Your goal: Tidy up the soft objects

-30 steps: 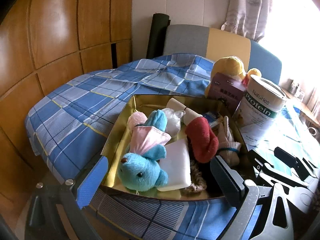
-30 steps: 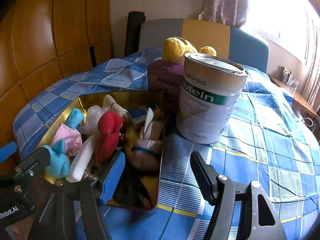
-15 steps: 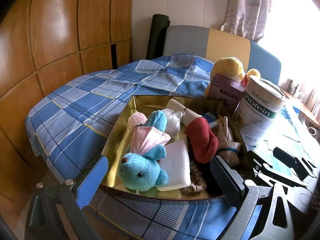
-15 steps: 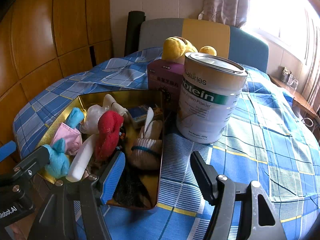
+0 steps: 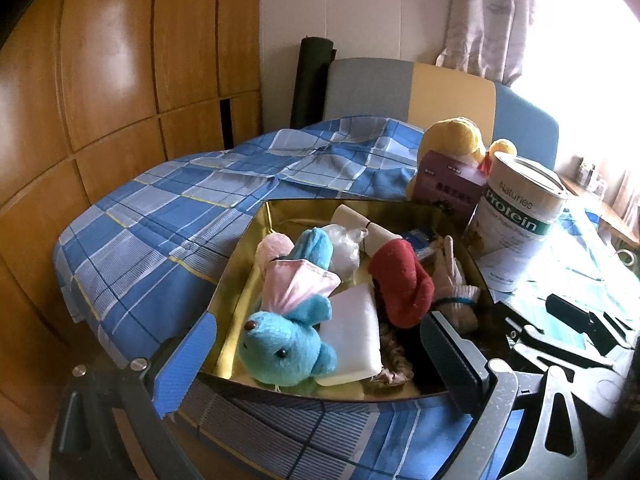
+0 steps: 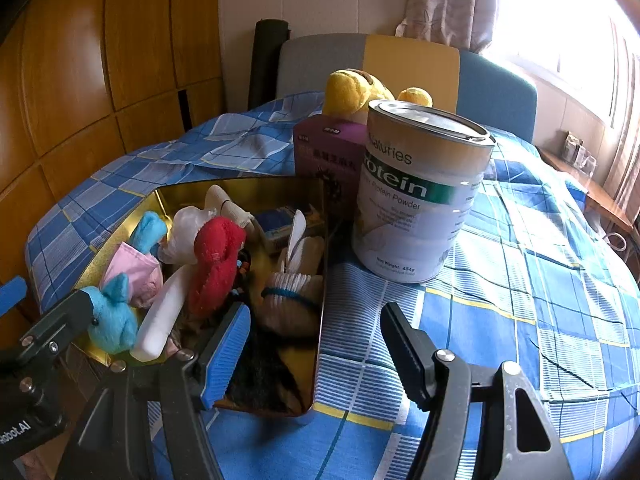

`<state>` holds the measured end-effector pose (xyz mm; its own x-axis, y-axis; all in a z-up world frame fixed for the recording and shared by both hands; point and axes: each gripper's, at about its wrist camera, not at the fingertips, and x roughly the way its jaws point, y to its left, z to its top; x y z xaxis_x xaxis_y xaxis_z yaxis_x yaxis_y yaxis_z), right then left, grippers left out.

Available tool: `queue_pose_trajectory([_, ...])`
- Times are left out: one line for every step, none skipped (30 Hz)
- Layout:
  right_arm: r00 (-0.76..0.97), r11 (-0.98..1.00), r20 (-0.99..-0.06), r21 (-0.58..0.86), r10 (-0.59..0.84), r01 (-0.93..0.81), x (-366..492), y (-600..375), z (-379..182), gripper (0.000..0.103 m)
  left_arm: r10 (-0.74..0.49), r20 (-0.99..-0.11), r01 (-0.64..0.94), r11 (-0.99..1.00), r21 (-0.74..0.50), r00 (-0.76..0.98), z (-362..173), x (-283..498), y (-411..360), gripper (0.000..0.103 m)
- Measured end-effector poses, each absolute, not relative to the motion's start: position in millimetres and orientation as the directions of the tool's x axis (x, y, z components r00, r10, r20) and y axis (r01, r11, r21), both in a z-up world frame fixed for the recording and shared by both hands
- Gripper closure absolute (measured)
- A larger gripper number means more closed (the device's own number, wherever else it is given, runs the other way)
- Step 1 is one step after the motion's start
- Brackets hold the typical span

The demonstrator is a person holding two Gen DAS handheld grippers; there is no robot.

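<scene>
A gold tray [image 5: 244, 264] [image 6: 188, 192] on the blue checked cloth holds a blue plush toy [image 5: 286, 344] [image 6: 110, 320], a pink mask [image 5: 298, 284], a white pad [image 5: 354, 336], a red sock [image 5: 402, 280] [image 6: 216, 256] and a beige glove [image 6: 294, 292]. A yellow plush [image 5: 452, 140] [image 6: 354, 88] sits outside the tray, behind a purple box. My left gripper [image 5: 320, 364] is open and empty at the tray's near edge. My right gripper [image 6: 316, 348] is open and empty over the tray's right rim.
A white protein powder can [image 6: 420, 196] [image 5: 516, 216] and a purple box [image 6: 328, 152] stand right behind the tray. A grey, yellow and blue chair back [image 6: 400, 64] and wooden wall panels [image 5: 120, 80] lie beyond. The left gripper's body [image 6: 36, 356] shows in the right wrist view.
</scene>
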<state>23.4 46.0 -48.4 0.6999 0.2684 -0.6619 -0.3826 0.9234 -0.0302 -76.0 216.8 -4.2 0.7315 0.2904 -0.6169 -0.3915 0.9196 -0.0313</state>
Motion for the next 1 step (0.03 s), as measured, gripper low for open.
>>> queue_pose_trajectory([0.705,0.926,-0.657,-0.027,0.268,-0.378,23.7,43.8,-46.6,0.034,0.278,-0.623,-0.385,0.922,-0.039,0.731,-4.6,-75.5,217.3,0.000])
